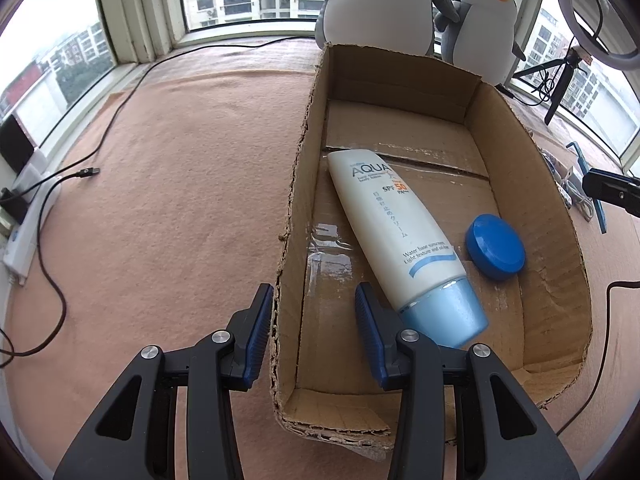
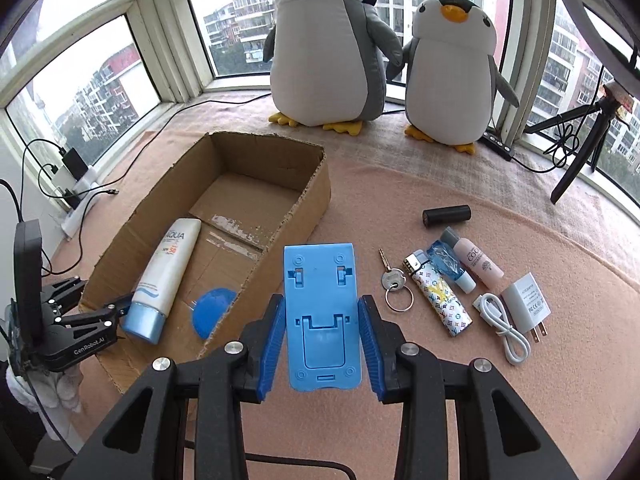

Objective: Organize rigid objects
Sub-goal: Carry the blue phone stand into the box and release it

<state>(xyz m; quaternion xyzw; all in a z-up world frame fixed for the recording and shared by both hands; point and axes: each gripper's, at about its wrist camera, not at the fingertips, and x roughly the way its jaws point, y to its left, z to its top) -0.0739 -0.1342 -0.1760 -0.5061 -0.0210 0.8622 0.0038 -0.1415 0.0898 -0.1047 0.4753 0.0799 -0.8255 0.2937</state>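
- Left wrist view: our left gripper [image 1: 314, 316] stands wide open and empty, its fingers straddling the near-left wall of the cardboard box [image 1: 528, 152]. Inside, the sunscreen tube [image 1: 394, 232] lies with its cap toward 5 o'clock, the blue lid [image 1: 496, 247] just beside it.
- Right wrist view: our right gripper [image 2: 320, 344] clamps the blue phone stand [image 2: 320, 312] by its long edges, long axis toward 12 o'clock. We judge it light, stiff and slick; an edge grip suits it.

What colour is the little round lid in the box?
Blue. The round lid shows best in the left wrist view.
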